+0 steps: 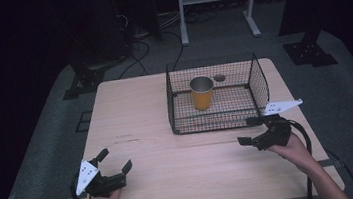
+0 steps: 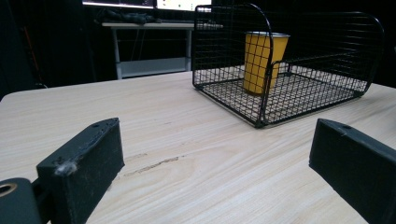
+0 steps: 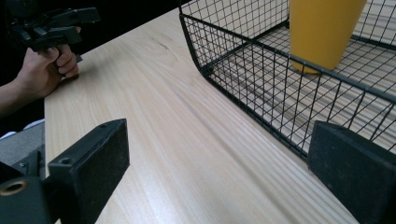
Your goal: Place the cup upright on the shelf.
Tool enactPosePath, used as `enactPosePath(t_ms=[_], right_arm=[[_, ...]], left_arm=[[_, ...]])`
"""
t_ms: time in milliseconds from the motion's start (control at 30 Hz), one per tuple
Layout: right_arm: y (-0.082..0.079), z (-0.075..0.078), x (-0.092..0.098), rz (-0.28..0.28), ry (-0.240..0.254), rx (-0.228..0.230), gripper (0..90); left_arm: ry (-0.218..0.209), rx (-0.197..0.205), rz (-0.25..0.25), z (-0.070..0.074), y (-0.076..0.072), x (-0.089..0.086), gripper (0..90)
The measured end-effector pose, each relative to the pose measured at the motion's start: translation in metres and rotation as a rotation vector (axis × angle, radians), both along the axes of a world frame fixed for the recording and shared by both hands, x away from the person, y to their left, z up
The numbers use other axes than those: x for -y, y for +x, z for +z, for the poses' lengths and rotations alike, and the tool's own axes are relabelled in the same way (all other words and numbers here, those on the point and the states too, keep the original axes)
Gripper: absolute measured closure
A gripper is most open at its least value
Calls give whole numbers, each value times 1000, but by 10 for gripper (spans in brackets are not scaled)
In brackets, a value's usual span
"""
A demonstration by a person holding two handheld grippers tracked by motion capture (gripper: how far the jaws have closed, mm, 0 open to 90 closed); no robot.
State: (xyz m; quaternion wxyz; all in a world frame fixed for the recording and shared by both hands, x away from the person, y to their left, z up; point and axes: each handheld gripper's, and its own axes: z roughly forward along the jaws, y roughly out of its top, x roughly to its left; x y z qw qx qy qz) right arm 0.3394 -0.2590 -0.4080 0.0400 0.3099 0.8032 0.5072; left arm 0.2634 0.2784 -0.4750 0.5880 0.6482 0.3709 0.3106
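1. High view shows our left gripper (image 1: 116, 160) at 7 o'clock on the wooden table (image 1: 136, 114), jaws spread wide.
2. Our right gripper (image 1: 250, 130) at 4 o'clock is spread too, just beside the wire basket (image 1: 258, 82).
3. We see the yellow cup (image 1: 202, 93) standing upright inside the basket, at 12 o'clock.

overhead view, two low views, shared basket (image 1: 214, 97)

Setting is a lab recording bay: black curtains enclose a lone wooden table (image 1: 168, 130), cables (image 1: 143, 43) trail across grey carpet at 11 o'clock, metal stand (image 1: 216, 4) at 12 o'clock.
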Motion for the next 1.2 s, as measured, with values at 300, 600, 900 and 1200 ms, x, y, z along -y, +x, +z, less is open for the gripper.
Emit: enactPosePath(t_ms=[300, 600, 900, 1200], right_arm=[[-9, -7, 9, -18, 5, -6, 51], [-16, -11, 15, -32, 24, -3, 51], [-23, -18, 22, -53, 27, -7, 51], [-31, -23, 34, -77, 43, -16, 51]], left_arm=[[1, 0, 1, 0, 0, 0, 24], [1, 0, 0, 0, 0, 0, 24], [1, 0, 1, 0, 0, 0, 24], [-1, -1, 5, 0, 1, 0, 23]])
